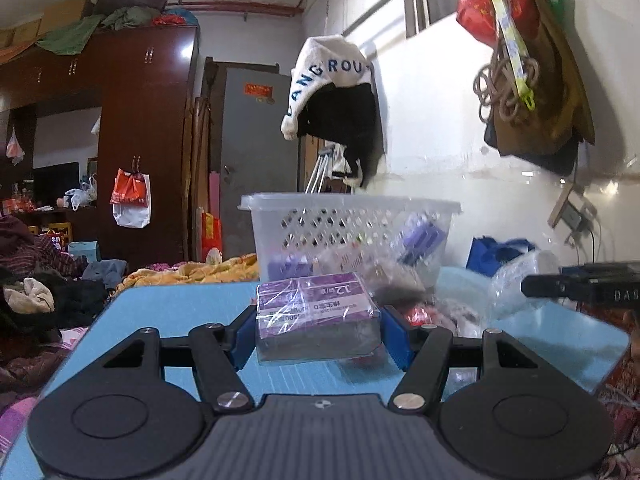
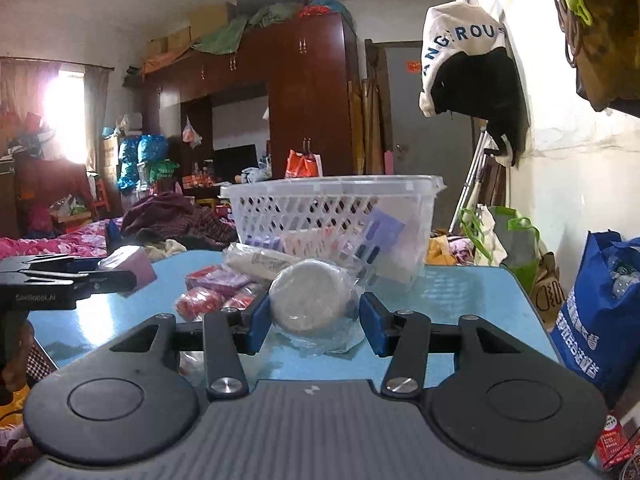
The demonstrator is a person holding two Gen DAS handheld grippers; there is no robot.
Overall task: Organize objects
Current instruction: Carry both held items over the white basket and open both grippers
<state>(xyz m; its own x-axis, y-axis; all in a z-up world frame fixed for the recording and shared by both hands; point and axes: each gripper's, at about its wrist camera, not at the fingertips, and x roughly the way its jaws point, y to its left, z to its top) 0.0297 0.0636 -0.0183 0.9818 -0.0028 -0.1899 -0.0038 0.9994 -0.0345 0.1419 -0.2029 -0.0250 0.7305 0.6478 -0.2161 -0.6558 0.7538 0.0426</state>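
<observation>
1. Between my left fingers, a wrapped purple box pack is pinched above the blue counter; its "12" label reads upside down and its long axis runs crosswise.
2. My right fingers pinch a wrapped grey disc, flat face toward me.
3. Open counter lies before the white basket.

Window glare blooms left; basket slightly blurred; fisheye bends the edges.

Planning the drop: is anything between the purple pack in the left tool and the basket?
Nothing visible. The purple pack, wrapped in clear film, sits in the left tool with the white basket straight ahead, its top open; only blue table lies below.
</observation>
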